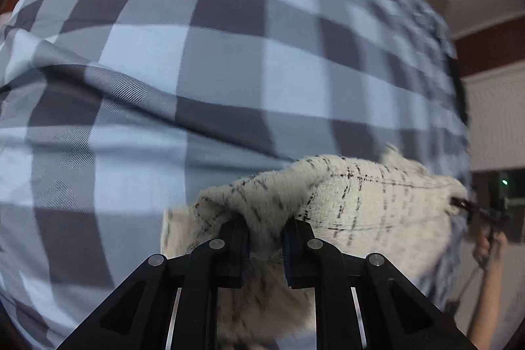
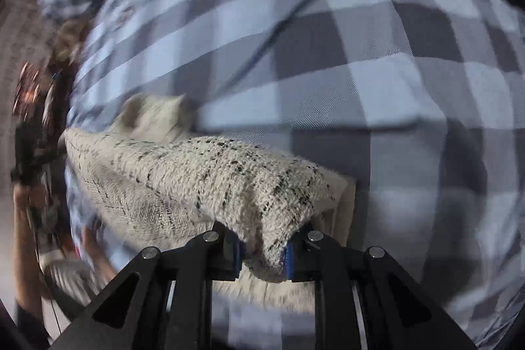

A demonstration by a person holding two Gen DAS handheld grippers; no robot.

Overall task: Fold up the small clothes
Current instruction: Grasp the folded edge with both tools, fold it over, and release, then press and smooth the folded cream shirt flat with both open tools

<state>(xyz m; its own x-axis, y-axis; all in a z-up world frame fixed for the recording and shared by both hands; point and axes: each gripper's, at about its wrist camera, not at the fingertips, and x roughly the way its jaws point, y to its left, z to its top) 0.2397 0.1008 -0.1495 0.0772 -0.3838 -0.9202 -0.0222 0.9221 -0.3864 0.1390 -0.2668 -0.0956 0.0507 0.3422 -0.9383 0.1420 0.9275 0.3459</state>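
I hold the cream garment (image 1: pixel 361 195) by one edge, stretched between my two grippers above the checked bedspread (image 1: pixel 197 71). My left gripper (image 1: pixel 265 248) is clamped on one bunched corner; my right gripper (image 2: pixel 264 255) is clamped on the other corner, and the cloth sags between them. The step in hand, as I judge it, is carrying this edge over to make a fold — the lower part trails on the bedspread. The next move calls for lowering both corners evenly onto the far edge, keeping the cloth taut, then releasing.
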